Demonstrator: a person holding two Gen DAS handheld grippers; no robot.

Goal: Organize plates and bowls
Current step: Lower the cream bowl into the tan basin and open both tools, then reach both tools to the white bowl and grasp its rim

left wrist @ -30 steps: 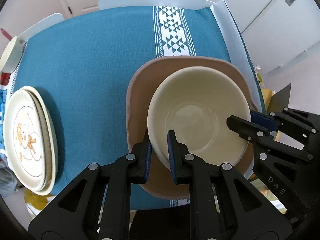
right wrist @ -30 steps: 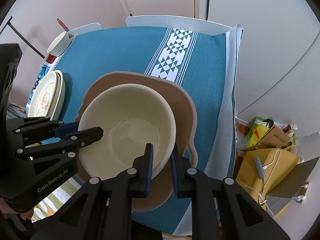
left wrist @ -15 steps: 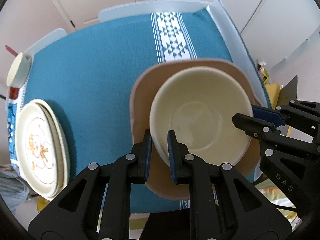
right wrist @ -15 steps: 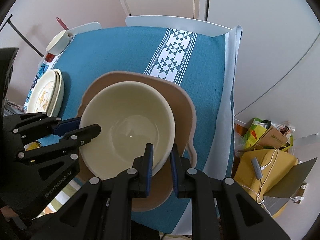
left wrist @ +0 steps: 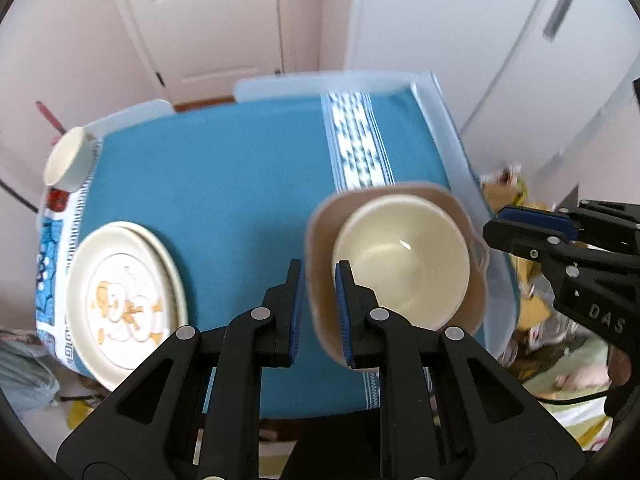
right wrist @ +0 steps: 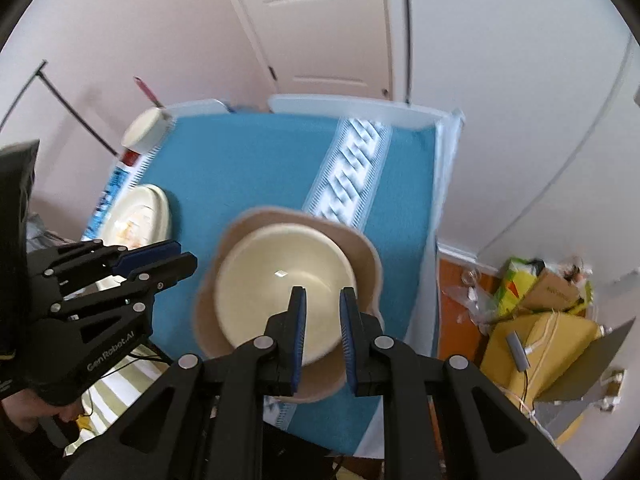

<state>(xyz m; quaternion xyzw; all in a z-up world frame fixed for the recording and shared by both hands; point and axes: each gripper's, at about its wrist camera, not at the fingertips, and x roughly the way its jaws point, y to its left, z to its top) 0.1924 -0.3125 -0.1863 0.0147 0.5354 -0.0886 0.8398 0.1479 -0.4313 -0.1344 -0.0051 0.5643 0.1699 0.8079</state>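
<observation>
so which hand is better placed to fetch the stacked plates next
Probably left: the stacked plates lie just left of the left tool, while the right tool hangs over the bowl's right side, further off.

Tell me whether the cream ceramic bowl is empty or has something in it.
Empty: the cream ceramic bowl, nested in the tan dish, shows only bare glazed bottom.

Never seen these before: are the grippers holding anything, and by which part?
Nothing: left gripper and right gripper hang shut above the cream bowl in its brown dish.
</observation>
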